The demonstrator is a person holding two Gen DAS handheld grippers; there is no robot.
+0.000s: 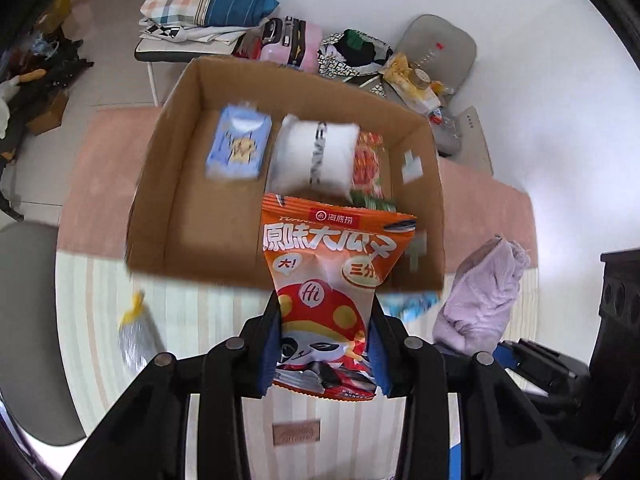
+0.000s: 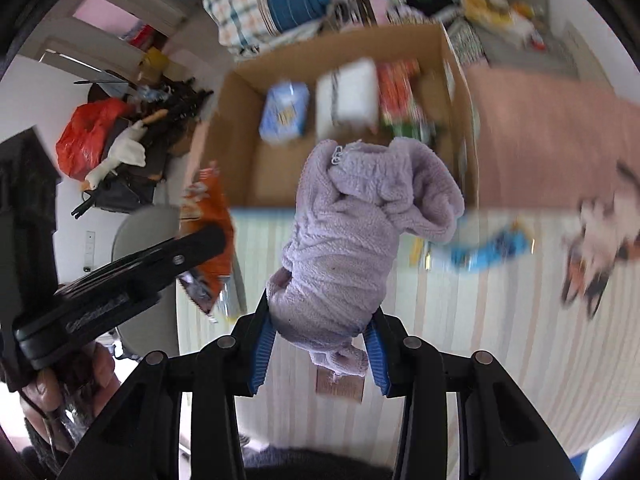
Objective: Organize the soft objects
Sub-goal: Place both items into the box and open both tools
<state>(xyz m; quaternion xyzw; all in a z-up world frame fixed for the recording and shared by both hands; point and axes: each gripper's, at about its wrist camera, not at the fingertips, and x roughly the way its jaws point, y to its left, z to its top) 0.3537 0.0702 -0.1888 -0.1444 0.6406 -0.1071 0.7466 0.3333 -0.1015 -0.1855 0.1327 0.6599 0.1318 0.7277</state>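
Left wrist view: the left gripper (image 1: 324,344) is clenched on an orange snack bag (image 1: 332,280), held up in front of the open box (image 1: 168,184). The bag shows a red mushroom-capped panda and the writing 海底捞 and 原味大瓜子.

Right wrist view: the right gripper (image 2: 320,344) grasps a fuzzy lilac cloth (image 2: 352,232), bunched, hanging before the box (image 2: 240,152); no writing legible.

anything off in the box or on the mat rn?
Nothing spilled or damaged. Cardboard box holds three packs in a row. Left gripper grips the orange snack bag; right gripper the lilac fleece.
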